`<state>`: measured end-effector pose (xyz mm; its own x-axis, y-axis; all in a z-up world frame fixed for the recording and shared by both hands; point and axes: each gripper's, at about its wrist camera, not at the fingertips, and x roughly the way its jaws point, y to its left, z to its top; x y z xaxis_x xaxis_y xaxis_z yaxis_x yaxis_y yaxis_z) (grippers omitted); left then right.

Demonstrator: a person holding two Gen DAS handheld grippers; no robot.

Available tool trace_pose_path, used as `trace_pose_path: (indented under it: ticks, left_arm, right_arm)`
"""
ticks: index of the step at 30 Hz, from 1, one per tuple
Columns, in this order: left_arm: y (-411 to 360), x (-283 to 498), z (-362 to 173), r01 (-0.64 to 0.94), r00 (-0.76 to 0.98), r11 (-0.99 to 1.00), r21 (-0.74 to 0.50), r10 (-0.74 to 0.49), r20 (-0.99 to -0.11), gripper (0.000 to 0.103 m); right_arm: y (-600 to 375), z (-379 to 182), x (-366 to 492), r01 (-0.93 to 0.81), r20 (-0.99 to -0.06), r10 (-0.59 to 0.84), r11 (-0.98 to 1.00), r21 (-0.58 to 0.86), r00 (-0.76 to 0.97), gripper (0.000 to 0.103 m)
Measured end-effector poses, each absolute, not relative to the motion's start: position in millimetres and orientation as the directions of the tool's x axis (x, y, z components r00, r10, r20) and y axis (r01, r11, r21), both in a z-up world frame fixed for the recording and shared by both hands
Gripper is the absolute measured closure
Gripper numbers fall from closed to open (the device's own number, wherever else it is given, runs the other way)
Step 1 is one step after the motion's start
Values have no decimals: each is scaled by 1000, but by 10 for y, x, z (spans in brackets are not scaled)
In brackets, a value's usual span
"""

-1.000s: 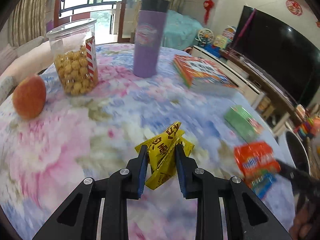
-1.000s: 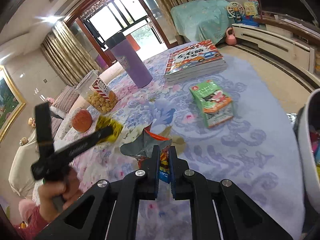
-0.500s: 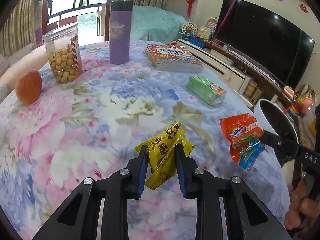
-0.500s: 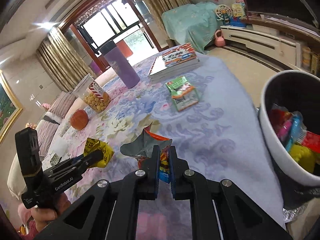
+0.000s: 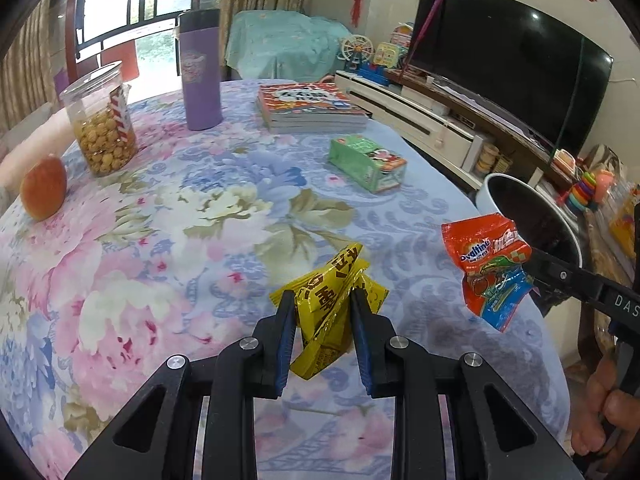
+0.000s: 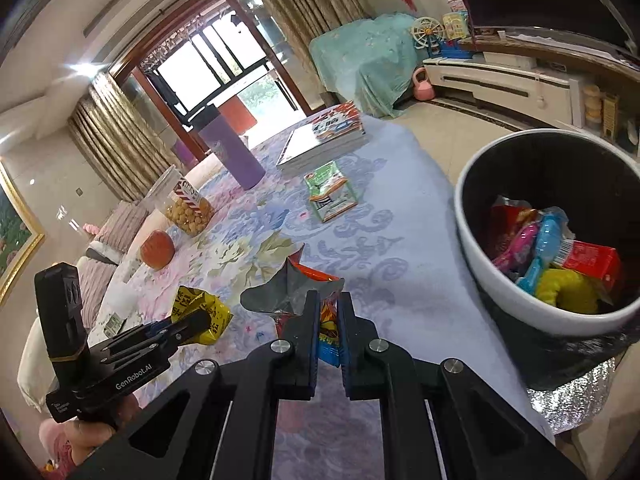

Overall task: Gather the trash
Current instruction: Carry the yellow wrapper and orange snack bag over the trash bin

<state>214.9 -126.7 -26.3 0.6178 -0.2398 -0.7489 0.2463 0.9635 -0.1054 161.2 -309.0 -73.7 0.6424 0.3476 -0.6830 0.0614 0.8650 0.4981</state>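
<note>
My left gripper (image 5: 323,304) is shut on a crumpled yellow wrapper (image 5: 332,292) held above the floral tablecloth; the same yellow wrapper (image 6: 200,312) shows at lower left in the right wrist view. My right gripper (image 6: 328,312) is shut on an orange and blue snack wrapper (image 6: 296,292), seen from the left wrist as the orange wrapper (image 5: 488,264) hanging near the table's right edge. A white trash bin (image 6: 508,292) with a black liner stands just off the table's right edge and holds several colourful wrappers. The bin's rim (image 5: 488,196) sits behind the orange wrapper.
On the table are a green carton (image 5: 368,162), a stack of books (image 5: 310,106), a purple tumbler (image 5: 200,72), a clear jar of snack balls (image 5: 102,120) and an orange fruit (image 5: 42,188). A TV and low cabinet line the right wall.
Both grippers have carried their wrappers to the right across the table, toward the bin. The bin now fills more of the right wrist view. Neither grip has changed.
</note>
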Motion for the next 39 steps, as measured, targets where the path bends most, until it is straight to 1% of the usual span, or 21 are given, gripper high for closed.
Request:
trace_pose_path:
  ticks: [18, 39]
  left_arm:
    - [-1645, 2034, -201, 314, 599, 945, -90, -271, -753, 77]
    - [-2234, 2063, -86, 438, 571, 893, -102, -364, -736, 77]
  right_arm:
    - [-3404, -666, 1351, 102, -667, 312, 857, 504, 677, 95]
    - [-3913, -582, 1067, 186, -665, 218, 857, 481, 714, 95]
